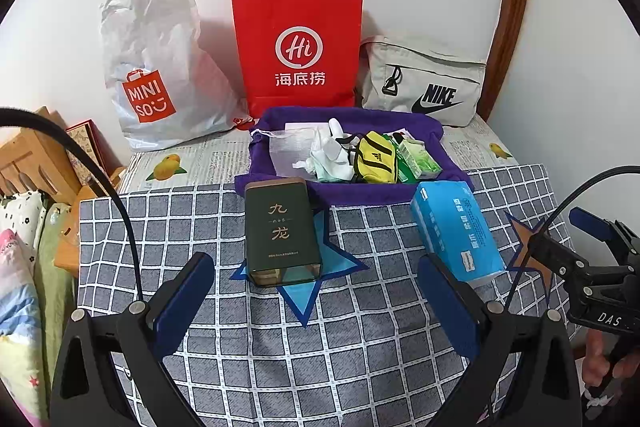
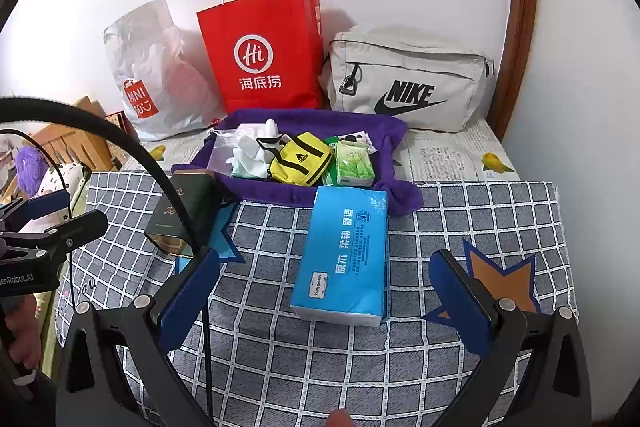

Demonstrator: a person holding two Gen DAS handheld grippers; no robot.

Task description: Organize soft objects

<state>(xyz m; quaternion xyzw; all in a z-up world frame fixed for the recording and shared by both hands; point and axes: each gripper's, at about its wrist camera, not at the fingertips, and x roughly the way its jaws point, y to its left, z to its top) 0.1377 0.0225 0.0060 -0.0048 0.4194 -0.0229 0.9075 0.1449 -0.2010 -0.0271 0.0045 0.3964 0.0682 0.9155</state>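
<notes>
A purple cloth tray (image 1: 352,193) (image 2: 288,193) sits mid-table holding white socks (image 1: 330,157) (image 2: 248,157), a yellow mini bag (image 1: 376,157) (image 2: 300,159), a green tissue pack (image 1: 420,157) (image 2: 354,163) and a clear pouch (image 1: 286,149). A blue tissue pack (image 1: 456,231) (image 2: 344,255) lies in front of it. A dark green tin (image 1: 282,231) (image 2: 182,215) stands on a blue star. My left gripper (image 1: 316,295) is open and empty before the tin. My right gripper (image 2: 324,295) is open and empty around the near end of the blue pack.
A Miniso plastic bag (image 1: 152,67), a red paper bag (image 1: 298,47) and a grey Nike bag (image 1: 424,83) stand along the back wall. An orange star (image 2: 504,279) marks the checked cloth at right. Wooden furniture and bedding lie left of the table.
</notes>
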